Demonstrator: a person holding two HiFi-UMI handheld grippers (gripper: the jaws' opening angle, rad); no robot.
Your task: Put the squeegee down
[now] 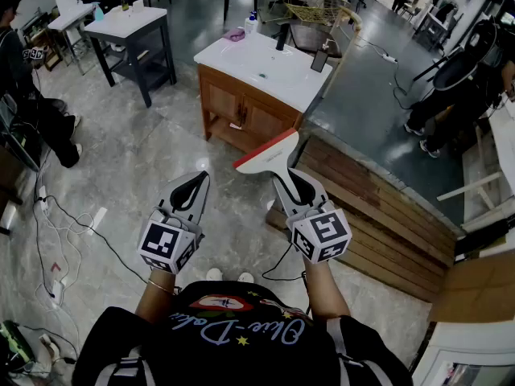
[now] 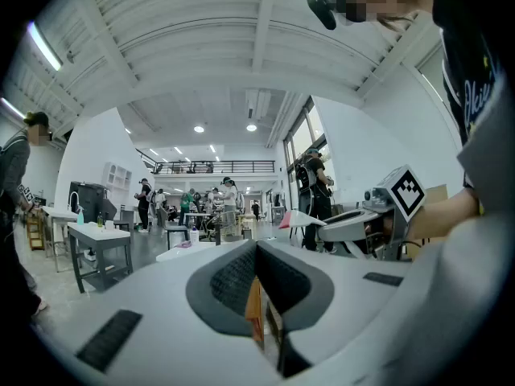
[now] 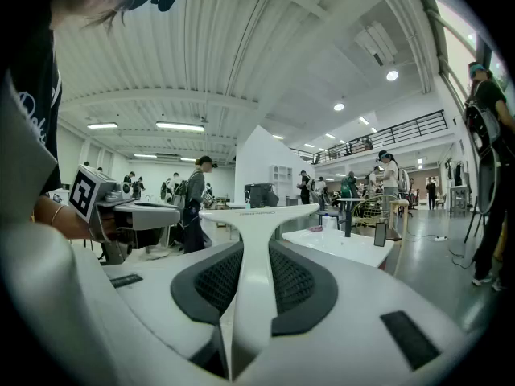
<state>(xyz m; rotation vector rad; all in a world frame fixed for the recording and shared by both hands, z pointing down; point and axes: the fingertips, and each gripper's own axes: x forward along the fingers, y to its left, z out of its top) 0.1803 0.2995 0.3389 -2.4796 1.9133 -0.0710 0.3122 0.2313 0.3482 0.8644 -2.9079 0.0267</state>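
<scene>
My right gripper (image 1: 283, 175) is shut on the handle of the white squeegee (image 1: 267, 154), whose wide red-edged blade points forward and left, in the air above the floor in front of a vanity. In the right gripper view the squeegee (image 3: 256, 215) runs up from between the pads of the right gripper (image 3: 245, 288) to its crossbar. My left gripper (image 1: 193, 185) hangs beside it to the left, shut with nothing in it. The left gripper view shows the left gripper (image 2: 257, 280) with its jaws together, and the right gripper (image 2: 354, 225) with the squeegee (image 2: 302, 218) to its right.
A wooden vanity with a white countertop (image 1: 257, 67) stands ahead, with a bottle and small items on it. A raised wooden platform (image 1: 378, 207) lies to the right. A dark table (image 1: 129, 26) is at the far left, a seated person (image 1: 24, 79) beyond it. Cables (image 1: 56, 240) trail on the floor at left.
</scene>
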